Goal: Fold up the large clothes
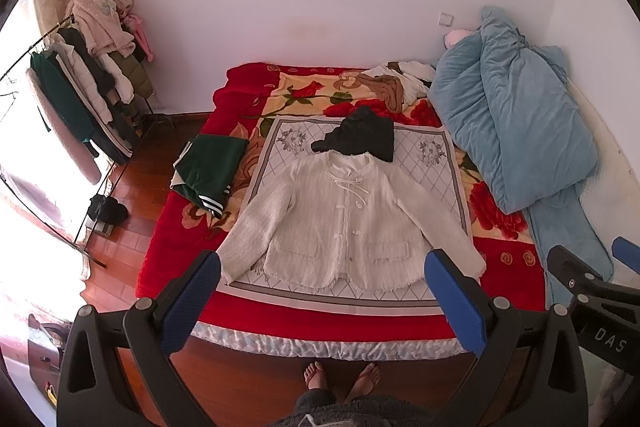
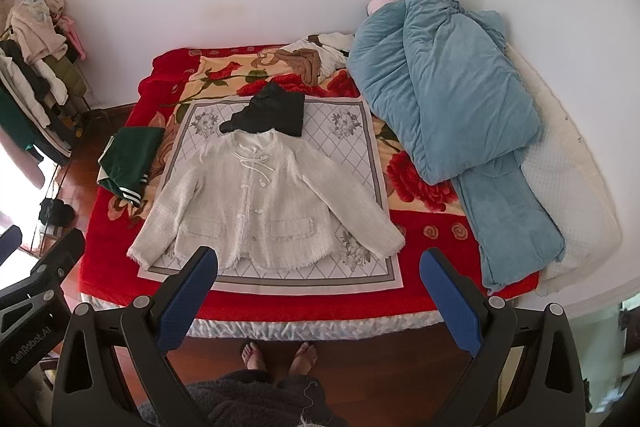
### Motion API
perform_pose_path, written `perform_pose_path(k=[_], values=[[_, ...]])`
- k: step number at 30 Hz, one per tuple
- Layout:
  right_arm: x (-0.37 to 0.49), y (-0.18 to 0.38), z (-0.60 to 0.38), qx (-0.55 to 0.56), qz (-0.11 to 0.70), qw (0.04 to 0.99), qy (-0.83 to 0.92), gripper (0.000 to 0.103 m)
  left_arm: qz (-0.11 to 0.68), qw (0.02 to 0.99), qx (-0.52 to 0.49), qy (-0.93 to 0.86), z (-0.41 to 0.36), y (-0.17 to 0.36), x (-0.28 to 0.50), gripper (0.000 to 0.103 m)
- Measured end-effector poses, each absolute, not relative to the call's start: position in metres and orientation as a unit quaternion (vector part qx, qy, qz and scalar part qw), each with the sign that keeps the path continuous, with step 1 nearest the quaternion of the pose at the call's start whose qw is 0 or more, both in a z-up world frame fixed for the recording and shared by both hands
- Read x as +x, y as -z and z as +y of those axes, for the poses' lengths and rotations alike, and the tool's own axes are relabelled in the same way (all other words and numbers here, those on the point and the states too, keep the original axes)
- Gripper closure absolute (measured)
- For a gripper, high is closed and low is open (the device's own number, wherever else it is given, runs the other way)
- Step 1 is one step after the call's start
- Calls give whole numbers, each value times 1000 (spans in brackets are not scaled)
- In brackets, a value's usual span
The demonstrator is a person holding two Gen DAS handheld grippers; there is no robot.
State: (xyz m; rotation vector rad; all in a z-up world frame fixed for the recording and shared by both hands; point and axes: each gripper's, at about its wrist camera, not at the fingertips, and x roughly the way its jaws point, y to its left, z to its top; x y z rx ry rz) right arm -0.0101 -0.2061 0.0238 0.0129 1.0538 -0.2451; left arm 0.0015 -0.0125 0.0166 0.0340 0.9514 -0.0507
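A cream tweed jacket (image 1: 344, 223) lies flat and face up, sleeves spread, on a white patterned cloth (image 1: 436, 163) on the bed; it also shows in the right wrist view (image 2: 260, 211). My left gripper (image 1: 324, 291) is open and empty, held above the bed's near edge in front of the jacket's hem. My right gripper (image 2: 320, 287) is open and empty, to the right of the left one, also short of the jacket. A black garment (image 1: 360, 139) lies folded just beyond the jacket's collar.
A folded green garment (image 1: 208, 171) lies at the bed's left edge. A blue quilt (image 1: 516, 119) is piled along the right side. Brown and white clothes (image 1: 392, 83) lie at the far end. A clothes rack (image 1: 80, 83) stands left. The person's feet (image 1: 340, 379) are on the wood floor.
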Motion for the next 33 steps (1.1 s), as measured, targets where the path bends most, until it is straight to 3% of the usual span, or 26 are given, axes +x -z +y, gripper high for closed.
perform_pose_path(k=[33], values=[[-16,-33,-205,6,499,859,116,1,455,890,19,29,-16,-20,-3,0]])
